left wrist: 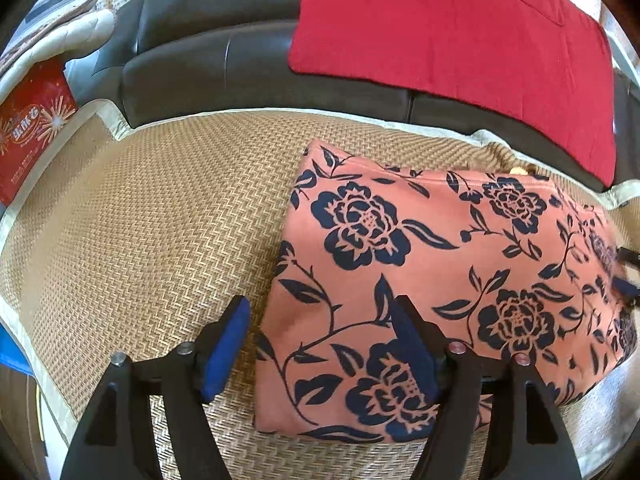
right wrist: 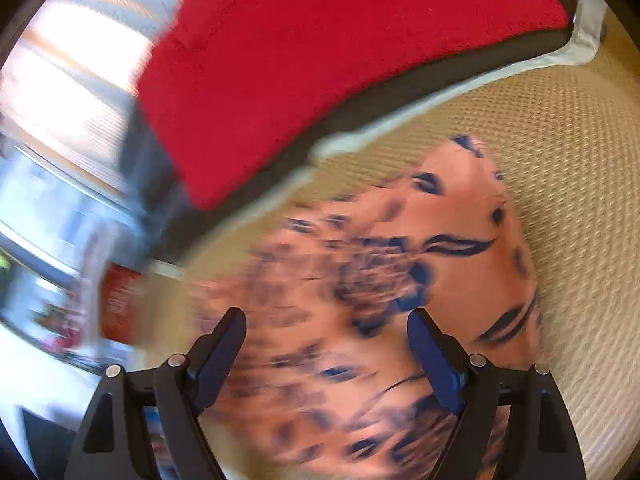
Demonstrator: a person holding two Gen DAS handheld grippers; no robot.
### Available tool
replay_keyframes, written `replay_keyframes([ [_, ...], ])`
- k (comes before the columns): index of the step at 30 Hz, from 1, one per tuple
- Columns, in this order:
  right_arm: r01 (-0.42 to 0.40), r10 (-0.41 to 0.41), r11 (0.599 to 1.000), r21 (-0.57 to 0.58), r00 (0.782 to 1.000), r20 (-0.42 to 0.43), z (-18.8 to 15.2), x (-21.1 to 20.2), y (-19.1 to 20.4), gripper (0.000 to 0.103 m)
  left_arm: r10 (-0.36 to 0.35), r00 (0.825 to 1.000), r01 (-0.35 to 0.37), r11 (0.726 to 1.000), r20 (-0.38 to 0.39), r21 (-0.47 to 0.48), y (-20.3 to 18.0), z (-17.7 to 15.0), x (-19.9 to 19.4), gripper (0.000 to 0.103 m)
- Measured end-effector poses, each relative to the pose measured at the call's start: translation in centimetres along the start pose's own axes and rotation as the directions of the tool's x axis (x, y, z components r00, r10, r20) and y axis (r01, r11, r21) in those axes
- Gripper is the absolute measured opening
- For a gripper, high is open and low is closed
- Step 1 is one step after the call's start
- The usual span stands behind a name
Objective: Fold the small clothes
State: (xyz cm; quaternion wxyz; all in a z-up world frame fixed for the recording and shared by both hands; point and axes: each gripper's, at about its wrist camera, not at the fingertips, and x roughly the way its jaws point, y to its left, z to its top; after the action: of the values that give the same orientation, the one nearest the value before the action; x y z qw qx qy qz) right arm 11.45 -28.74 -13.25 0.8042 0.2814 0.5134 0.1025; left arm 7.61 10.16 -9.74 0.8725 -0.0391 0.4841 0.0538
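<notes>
Blue-padded fingers of the left tool (left wrist: pixel 320 320) sit right up front in the left wrist view, spread wide and released, nothing pinched between them. One finger hangs over the bare woven mat (left wrist: pixel 152 220), the other is over the near left part of the folded garment (left wrist: pixel 420 280), so the cloth's left edge falls in the gap between them, though I can't tell if either pad is actually touching. That garment is a salmon-pink piece with a dark navy flower print, folded into a rough rectangle and lying flat on the mat, right of centre. Behind the mat is a dark leather sofa (left wrist: pixel 208 60) with a red cloth (left wrist: pixel 460 48) draped over its seat, and a red printed box (left wrist: pixel 28 132) stands at the far left edge. Over in the right wrist view everything's pretty smeared with blur, but the right tool (right wrist: pixel 326 320) is also spread open with nothing gripped, hovering over the same floral garment (right wrist: pixel 460 216). Its mat (right wrist: pixel 568 168) shows on the right, the red cloth (right wrist: pixel 320 48) at the far side.
</notes>
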Motion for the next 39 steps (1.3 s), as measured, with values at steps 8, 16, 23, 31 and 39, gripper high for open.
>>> replay_keyframes([
  [8,0.041,-0.040,0.998,-0.039,0.999,0.021,2.6,0.3,0.4,0.085,0.002,1.000,-0.002,1.000,-0.031,-0.001,-0.9,1.3,1.5,0.075],
  [16,0.000,0.003,0.999,-0.046,0.998,0.061,5.6,0.2,0.2,0.086,0.024,0.998,-0.024,1.000,-0.050,-0.005,0.2,1.9,3.1,0.075],
  [23,-0.041,0.041,0.999,0.008,0.998,0.037,9.3,1.3,0.9,0.087,0.044,0.998,-0.044,0.999,-0.053,0.012,0.5,1.7,3.4,0.076],
  [31,-0.053,0.041,0.988,0.147,0.996,0.085,11.2,2.5,-2.0,0.087,0.062,0.996,-0.063,0.998,-0.060,-0.012,2.3,1.1,3.3,0.076],
  [39,-0.108,0.077,0.981,0.162,0.980,0.186,-2.5,-7.2,-2.5,0.087,-0.029,1.000,0.029,0.999,-0.001,0.027,-1.5,0.5,0.1,0.077],
])
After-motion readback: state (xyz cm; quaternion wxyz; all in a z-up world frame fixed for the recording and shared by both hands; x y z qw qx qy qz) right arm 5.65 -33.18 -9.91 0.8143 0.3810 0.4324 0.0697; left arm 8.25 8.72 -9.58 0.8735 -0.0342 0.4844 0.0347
